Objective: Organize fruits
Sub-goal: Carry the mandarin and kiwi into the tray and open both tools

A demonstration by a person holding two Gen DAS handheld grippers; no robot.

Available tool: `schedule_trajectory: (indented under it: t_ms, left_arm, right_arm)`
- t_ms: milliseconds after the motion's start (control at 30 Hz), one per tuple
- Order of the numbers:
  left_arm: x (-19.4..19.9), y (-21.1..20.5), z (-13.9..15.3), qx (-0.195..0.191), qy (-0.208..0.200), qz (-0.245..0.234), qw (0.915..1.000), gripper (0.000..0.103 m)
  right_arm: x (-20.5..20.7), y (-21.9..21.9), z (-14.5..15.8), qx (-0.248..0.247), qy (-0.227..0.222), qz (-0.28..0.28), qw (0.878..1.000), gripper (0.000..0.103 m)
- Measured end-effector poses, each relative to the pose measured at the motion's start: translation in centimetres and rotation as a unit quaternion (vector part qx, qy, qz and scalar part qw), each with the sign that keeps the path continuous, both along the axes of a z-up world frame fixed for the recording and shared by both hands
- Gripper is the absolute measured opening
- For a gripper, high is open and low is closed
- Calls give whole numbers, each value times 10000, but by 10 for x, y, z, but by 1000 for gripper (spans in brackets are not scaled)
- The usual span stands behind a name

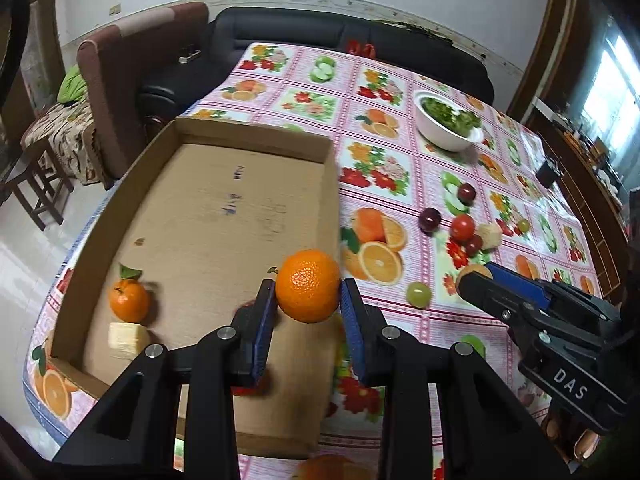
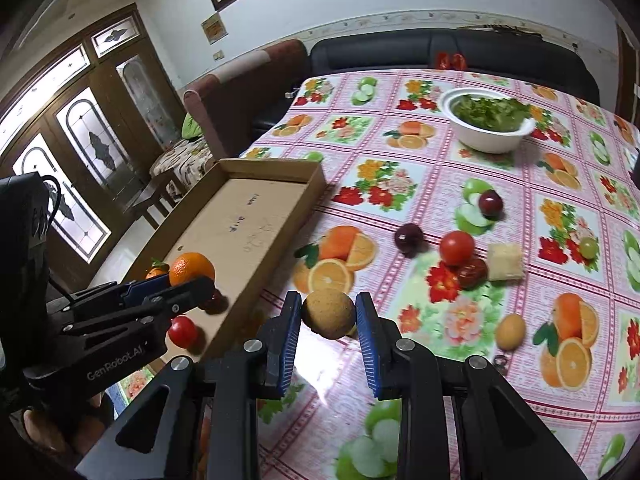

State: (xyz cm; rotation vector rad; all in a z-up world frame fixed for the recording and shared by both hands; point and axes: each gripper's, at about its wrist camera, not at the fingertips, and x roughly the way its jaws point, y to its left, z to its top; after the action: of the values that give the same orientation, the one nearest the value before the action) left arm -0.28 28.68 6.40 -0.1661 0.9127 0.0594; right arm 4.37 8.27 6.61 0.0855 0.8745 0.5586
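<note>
My left gripper point(image 1: 307, 292) is shut on an orange point(image 1: 307, 285), held just above the right wall of a shallow cardboard tray point(image 1: 224, 216). Inside the tray lie a small leafy orange point(image 1: 129, 300) and a banana piece point(image 1: 127, 339). In the right wrist view a tomato point(image 2: 182, 331) and a dark red fruit point(image 2: 214, 302) also lie in the tray point(image 2: 248, 208). My right gripper point(image 2: 328, 300) is shut on a round brown fruit point(image 2: 329, 314) over the tablecloth, right of the tray. Each gripper shows in the other's view: the right gripper point(image 1: 474, 274) and the left gripper point(image 2: 200, 280).
Loose on the fruit-print tablecloth point(image 2: 400, 152) are two dark plums point(image 2: 490, 202), a tomato point(image 2: 457, 247), a red date point(image 2: 472, 272), a banana piece point(image 2: 505, 261), a green grape point(image 2: 588, 247) and a tan oval fruit point(image 2: 511, 332). A white bowl of greens point(image 2: 488, 124) stands farther back.
</note>
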Motion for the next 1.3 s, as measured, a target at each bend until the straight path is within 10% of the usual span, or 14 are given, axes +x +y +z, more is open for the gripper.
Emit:
schedule_trajectory:
  t_ms: [1300]
  left_arm:
    - [49,108,-45,-326,787,1038,9909,31]
  right_arm:
    - [32,162,-45,-685,140,1349,9884,31]
